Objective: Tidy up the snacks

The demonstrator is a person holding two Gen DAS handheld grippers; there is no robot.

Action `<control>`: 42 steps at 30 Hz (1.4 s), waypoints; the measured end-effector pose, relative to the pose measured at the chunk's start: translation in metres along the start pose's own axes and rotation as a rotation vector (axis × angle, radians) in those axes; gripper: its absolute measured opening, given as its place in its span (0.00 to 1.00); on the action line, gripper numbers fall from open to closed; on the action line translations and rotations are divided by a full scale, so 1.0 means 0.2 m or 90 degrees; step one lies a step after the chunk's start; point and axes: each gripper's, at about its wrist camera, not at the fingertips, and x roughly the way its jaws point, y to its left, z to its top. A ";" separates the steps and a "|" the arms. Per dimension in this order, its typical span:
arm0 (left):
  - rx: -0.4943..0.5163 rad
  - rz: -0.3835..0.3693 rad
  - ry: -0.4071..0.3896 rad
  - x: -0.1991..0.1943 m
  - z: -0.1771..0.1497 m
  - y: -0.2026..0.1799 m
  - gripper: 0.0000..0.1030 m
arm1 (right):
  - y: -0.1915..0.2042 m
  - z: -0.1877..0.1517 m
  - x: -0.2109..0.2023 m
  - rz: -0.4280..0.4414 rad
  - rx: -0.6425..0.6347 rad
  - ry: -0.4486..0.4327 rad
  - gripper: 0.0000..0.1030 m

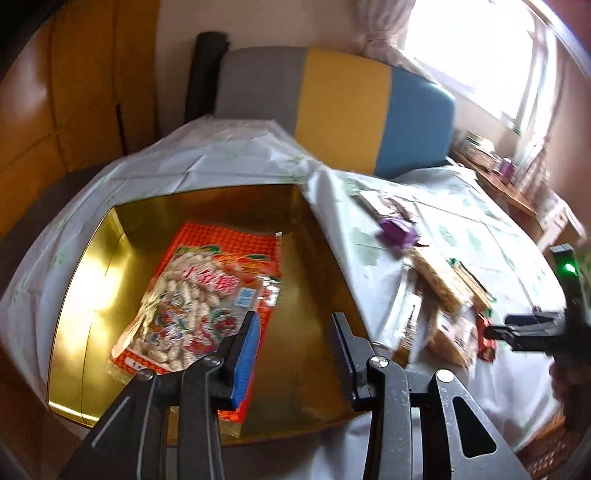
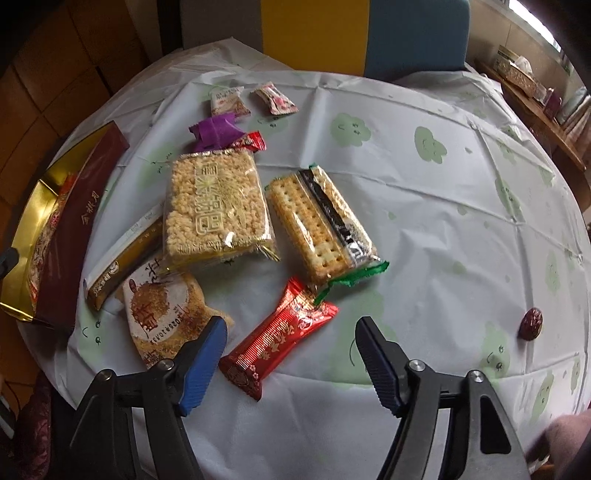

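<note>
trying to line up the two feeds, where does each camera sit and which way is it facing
Left wrist: sits on the left gripper, looking down into the gold box holding the peanut bag; its open fingers show, and the right gripper at the right edge.
Right wrist: sits on the right gripper, open, looking down over loose snacks like the red packet.
Shared: the box, purple wrapper, striped chair.

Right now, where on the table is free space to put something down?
The tablecloth is bare between the cracker pack and the dried date. The gold box has free floor right of the peanut bag. Crowded: left, around the rice-crisp pack.
</note>
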 end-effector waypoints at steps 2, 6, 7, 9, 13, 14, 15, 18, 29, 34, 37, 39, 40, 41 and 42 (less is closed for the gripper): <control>0.031 -0.018 -0.011 -0.03 -0.02 -0.06 0.38 | 0.00 -0.01 0.01 -0.014 -0.001 0.003 0.67; 0.084 -0.059 -0.016 -0.06 -0.06 -0.16 0.39 | -0.01 -0.02 0.04 -0.018 0.012 0.013 0.65; 0.094 -0.075 -0.014 -0.07 -0.08 -0.18 0.39 | -0.01 -0.02 0.04 -0.018 0.012 0.012 0.65; 0.111 -0.096 -0.010 -0.07 -0.11 -0.23 0.39 | -0.02 -0.02 0.05 -0.015 0.016 0.013 0.63; 0.137 -0.124 0.001 -0.07 -0.17 -0.28 0.39 | -0.01 -0.03 0.07 -0.007 0.007 0.017 0.51; 0.138 -0.128 0.007 -0.06 -0.18 -0.29 0.39 | -0.01 -0.03 0.07 -0.008 0.001 0.016 0.43; 0.137 -0.132 0.012 -0.06 -0.19 -0.30 0.39 | 0.00 -0.03 0.09 -0.009 -0.006 0.017 0.38; 0.141 -0.140 0.021 -0.05 -0.21 -0.31 0.39 | 0.04 -0.04 0.10 -0.025 -0.020 0.015 0.27; 0.154 -0.151 0.032 -0.02 -0.27 -0.33 0.39 | 0.14 -0.15 0.00 -0.039 -0.039 -0.012 0.22; 0.152 -0.160 0.029 -0.02 -0.28 -0.32 0.39 | 0.23 -0.13 -0.11 0.014 -0.069 -0.050 0.22; 0.156 -0.169 0.026 -0.02 -0.28 -0.32 0.39 | 0.35 -0.07 -0.17 0.062 -0.103 -0.075 0.22; 0.157 -0.175 0.025 -0.02 -0.28 -0.31 0.39 | 0.43 -0.01 -0.21 0.109 -0.129 -0.090 0.22; 0.157 -0.176 0.025 -0.02 -0.28 -0.31 0.39 | 0.48 0.03 -0.21 0.132 -0.144 -0.095 0.22; 0.156 -0.178 0.025 -0.02 -0.28 -0.31 0.39 | 0.53 0.05 -0.23 0.156 -0.159 -0.099 0.22; 0.155 -0.178 0.025 -0.02 -0.28 -0.31 0.39 | 0.59 0.09 -0.24 0.188 -0.178 -0.099 0.22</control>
